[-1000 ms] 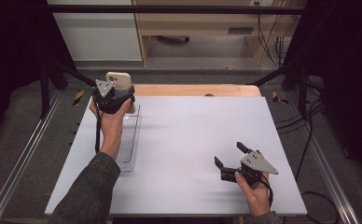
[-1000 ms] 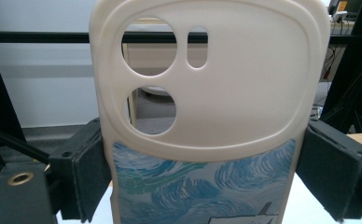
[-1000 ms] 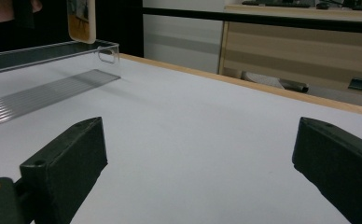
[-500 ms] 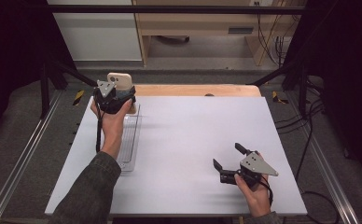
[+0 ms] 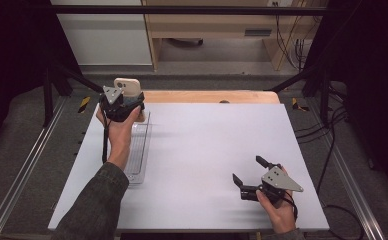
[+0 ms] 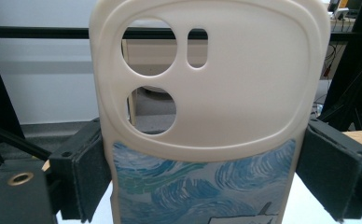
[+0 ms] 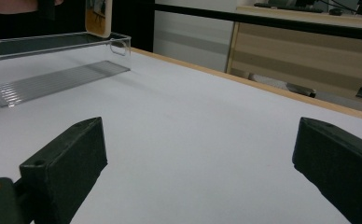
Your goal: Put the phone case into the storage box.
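Two grippers up. Left gripper [image 5: 123, 102] at 10 o'clock on the worktop [image 5: 207, 145], clamped on a phone case [image 6: 207, 112] by its two long edges. Case upright, long axis vertical, camera cutouts at top, cream rim, blue swirl print below. Hanging directly over the far end of the clear tray [image 5: 138, 150], lower edge just above the rim by the look of the right gripper view. Tray long axis running 12 to 6, so case drops straight down, no sideways travel needed; judging next move as a lower-and-release into the tray. Right gripper [image 5: 252, 175] at 5 o'clock, jaws spread wide, holding nothing, well apart from tray and case. Left hand clearly the nearer one. No brand or readable text on the case; small framed graphic at bottom edge cut off, cannot read.
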Tool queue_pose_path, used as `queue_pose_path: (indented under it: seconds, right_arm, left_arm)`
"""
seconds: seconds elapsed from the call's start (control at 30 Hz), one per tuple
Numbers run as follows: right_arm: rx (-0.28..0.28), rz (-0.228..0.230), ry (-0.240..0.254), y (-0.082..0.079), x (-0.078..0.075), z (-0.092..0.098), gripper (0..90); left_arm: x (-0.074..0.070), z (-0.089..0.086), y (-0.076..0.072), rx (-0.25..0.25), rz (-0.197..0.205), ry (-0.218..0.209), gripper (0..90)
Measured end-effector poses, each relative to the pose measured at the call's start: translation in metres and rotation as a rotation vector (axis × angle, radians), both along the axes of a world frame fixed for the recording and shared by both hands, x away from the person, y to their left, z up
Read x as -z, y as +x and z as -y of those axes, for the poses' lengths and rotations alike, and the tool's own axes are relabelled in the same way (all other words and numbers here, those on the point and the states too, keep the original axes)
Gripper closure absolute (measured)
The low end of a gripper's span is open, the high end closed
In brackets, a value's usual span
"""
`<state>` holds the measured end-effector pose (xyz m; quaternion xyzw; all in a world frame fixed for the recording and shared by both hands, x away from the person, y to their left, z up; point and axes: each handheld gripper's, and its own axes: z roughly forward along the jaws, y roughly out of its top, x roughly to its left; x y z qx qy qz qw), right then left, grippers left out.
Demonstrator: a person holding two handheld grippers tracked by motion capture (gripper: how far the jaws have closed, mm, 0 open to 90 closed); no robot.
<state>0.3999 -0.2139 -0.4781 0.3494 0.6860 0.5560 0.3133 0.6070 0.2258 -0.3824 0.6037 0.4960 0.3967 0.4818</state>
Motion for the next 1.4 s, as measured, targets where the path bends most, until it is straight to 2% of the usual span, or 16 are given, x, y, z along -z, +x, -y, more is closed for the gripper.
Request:
queue_pose_path:
  seconds: [0.2,0.77,0.87,1.4]
  right_arm:
    - [-0.006,-0.003,-0.004,-0.005,0.001,0.001,2.9]
    - [-0.021,-0.016,-0.007,-0.003,0.003,-0.002,2.9]
    - [-0.023,-0.015,-0.008,-0.002,0.003,-0.002,2.9]
    - [-0.03,-0.024,-0.008,-0.002,0.004,-0.003,2.9]
  left_arm:
    - [0.005,-0.001,0.001,-0.005,-0.009,0.001,11.4]
    - [0.024,0.002,0.007,-0.007,-0.037,0.007,11.4]
    - [0.027,0.004,0.008,-0.006,-0.044,0.032,11.4]
    - [0.035,0.004,0.009,-0.015,-0.064,0.036,11.4]
